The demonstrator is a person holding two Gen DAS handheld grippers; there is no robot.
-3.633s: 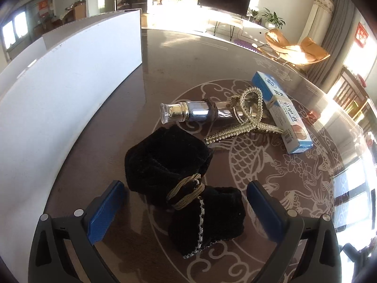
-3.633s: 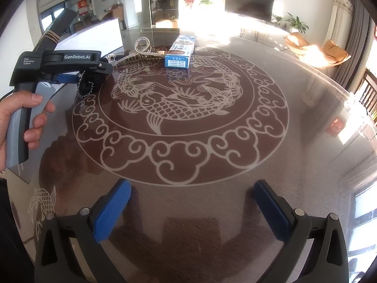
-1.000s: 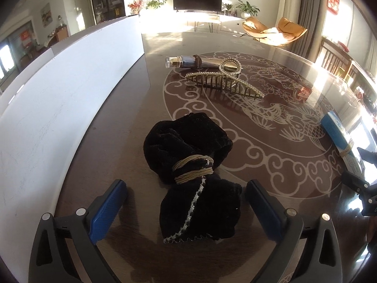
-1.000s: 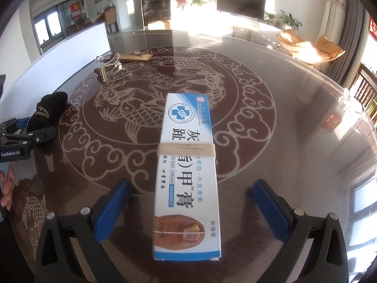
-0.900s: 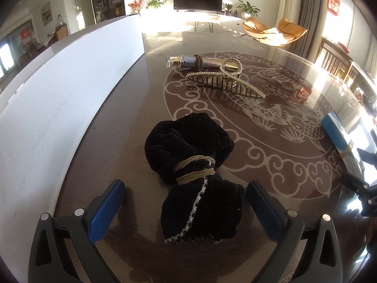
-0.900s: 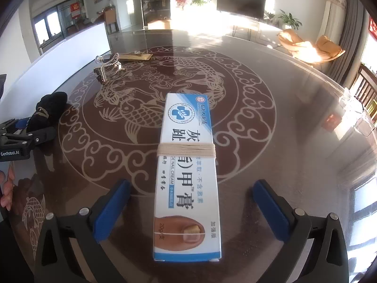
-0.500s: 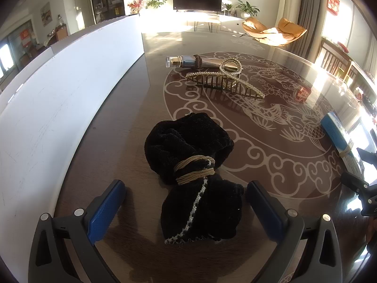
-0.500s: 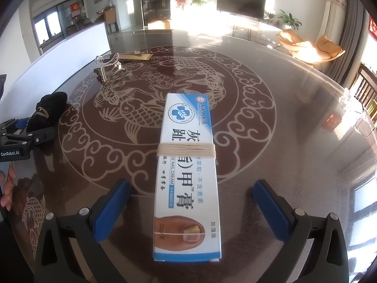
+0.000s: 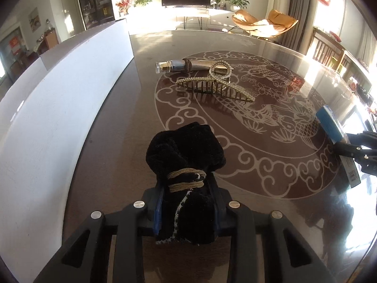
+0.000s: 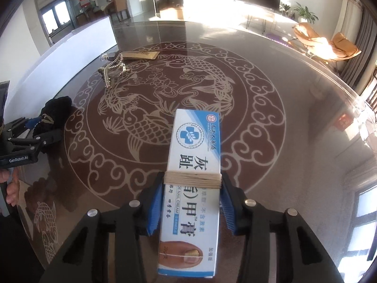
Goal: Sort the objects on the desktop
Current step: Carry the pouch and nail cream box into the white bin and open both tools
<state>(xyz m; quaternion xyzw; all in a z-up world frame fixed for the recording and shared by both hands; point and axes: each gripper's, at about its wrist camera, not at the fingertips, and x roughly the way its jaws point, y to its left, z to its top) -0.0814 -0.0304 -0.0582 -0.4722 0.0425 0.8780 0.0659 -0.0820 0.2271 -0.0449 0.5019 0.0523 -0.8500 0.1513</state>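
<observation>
Black plush fills my left wrist view: the black cloth bundle (image 9: 186,165), tied round its waist with tan cord, sits pinched between my left gripper (image 9: 187,205) pads, jaws pressed into its lower half just behind the cord. Beyond the bundle on the patterned table (image 9: 271,155) lie the pearl hair claw (image 9: 214,83) and, touching its far side, the silver tube (image 9: 188,64); the white board (image 9: 59,108) runs along the bundle's left. Since plush squashes and slips, I judge I should keep the squeeze firm and lift straight up so the loose front lobe doesn't drag.

From my right wrist view, my right gripper (image 10: 192,204) is clamped on the nail cream box (image 10: 193,179), blue pads against both long edges, right at its string wrap. The box reaches forward of the pads over the table's carp pattern, and whether it touches the glass I cannot tell. Holding near the middle should balance it; I'd keep it level while carrying. Far left of the box, the left gripper and its bundle are visible.
</observation>
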